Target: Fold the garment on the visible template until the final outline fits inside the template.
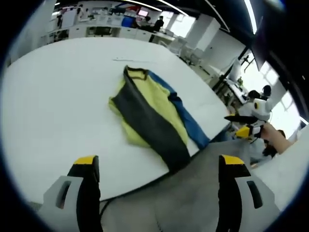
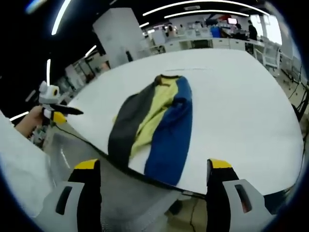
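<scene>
Your left gripper (image 1: 158,169) and right gripper (image 2: 154,174) both hang with jaws spread wide apart, gripping nothing. The garment (image 1: 152,113) lies crumpled on the white table (image 1: 58,96), its near end reaching the table's near edge.

Each hand-held gripper has two black jaws capped with yellow tips, set on light grey housings with dark slots: the left hand-held gripper (image 1: 159,166) and the right hand-held gripper (image 2: 154,169) look alike. The person wears grey trousers (image 1: 193,203) and a white sleeve (image 2: 19,169).
</scene>
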